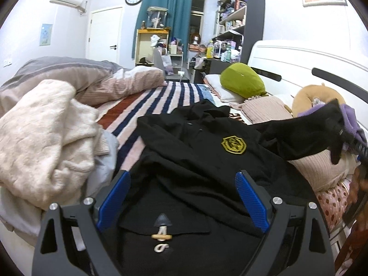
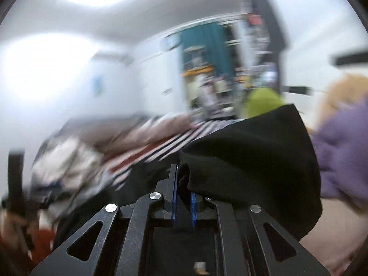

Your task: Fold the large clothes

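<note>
Left tongs [image 1: 181,197] hanging spread over black coat [image 1: 195,151]; right tongs [image 2: 183,203] pinching its sleeve [image 2: 253,161], risking slipping free beside the gold badge [image 1: 233,145].

The left gripper [image 1: 181,179] is wide open. Its two blue pads [image 1: 112,200] stand far apart, one at about 8 o'clock and one at about 4 o'clock in the left wrist view. Nothing is pinched between them. It points a bit downward.

The right gripper [image 2: 182,188] is squeezed tight. Its blue pads are almost together, and they pinch a fold of the black coat [image 2: 248,161], which bunches over the finger on the 3 o'clock side. In the left wrist view, this gripper sits far out at 3 o'clock.
</note>
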The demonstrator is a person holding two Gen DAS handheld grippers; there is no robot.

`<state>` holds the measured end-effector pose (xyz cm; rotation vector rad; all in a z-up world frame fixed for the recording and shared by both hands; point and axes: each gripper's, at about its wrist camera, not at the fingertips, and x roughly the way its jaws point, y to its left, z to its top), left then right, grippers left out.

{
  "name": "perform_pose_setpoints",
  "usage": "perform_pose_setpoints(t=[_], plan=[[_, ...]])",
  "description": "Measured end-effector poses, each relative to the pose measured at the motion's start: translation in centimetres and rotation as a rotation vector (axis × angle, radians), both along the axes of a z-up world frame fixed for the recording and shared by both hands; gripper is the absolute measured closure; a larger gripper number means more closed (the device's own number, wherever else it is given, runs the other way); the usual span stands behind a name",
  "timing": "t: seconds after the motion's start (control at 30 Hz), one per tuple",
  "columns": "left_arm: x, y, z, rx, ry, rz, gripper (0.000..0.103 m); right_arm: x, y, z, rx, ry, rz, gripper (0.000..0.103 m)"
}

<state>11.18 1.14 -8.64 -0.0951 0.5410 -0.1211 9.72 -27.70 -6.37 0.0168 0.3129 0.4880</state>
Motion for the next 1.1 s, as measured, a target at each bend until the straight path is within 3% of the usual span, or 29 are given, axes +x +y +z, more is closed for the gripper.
perform_pose_setpoints(t=[0.17,0.23,0.33,0.43,0.5,0.63,0.8,0.9,1.0,1.1], plan=[[-0.7,3.7,-0.8,-0.021,-0.001,0.032,0.012,1.9,9.7,-6.0,-0.084,0.205,0.203,0.099],[-0.9,5.0,-1.4,-0.02,0.008,0.043,0.011,3.4,13.2,-9.8,-0.162,0.342,0.235,0.099],[-1.0,6.4,-2.3,-0.018,0.022,0.06,0.011,5.2,15.5,-14.5,-0.189,0.513,0.235,0.094],[-0.9,7.6,-2.9,-0.031,0.032,0.071,0.011,4.6,15.7,-14.5,-0.179,0.499,0.209,0.086],[-0.8,8.1,-3.1,-0.04,0.036,0.078,0.011,3.4,14.7,-13.2,-0.135,0.476,0.234,0.056],[-0.8,7.9,-3.2,-0.05,0.029,0.075,0.011,0.2,11.7,-9.7,-0.112,0.372,0.189,0.047],[-0.3,6.8,-3.2,-0.053,0.031,0.053,0.011,-0.8,7.1,-8.2,-0.045,0.349,0.062,0.017],[-0.3,6.3,-3.0,-0.047,0.032,0.041,0.011,0.6,5.1,-9.8,-0.019,0.408,-0.047,0.017],[-0.4,6.0,-2.8,-0.04,0.028,0.038,0.011,3.4,3.8,-12.2,0.116,0.501,-0.041,0.017],[-0.7,6.4,-2.7,-0.042,0.024,0.04,0.011,5.3,4.5,-13.5,0.109,0.552,-0.043,0.018]])
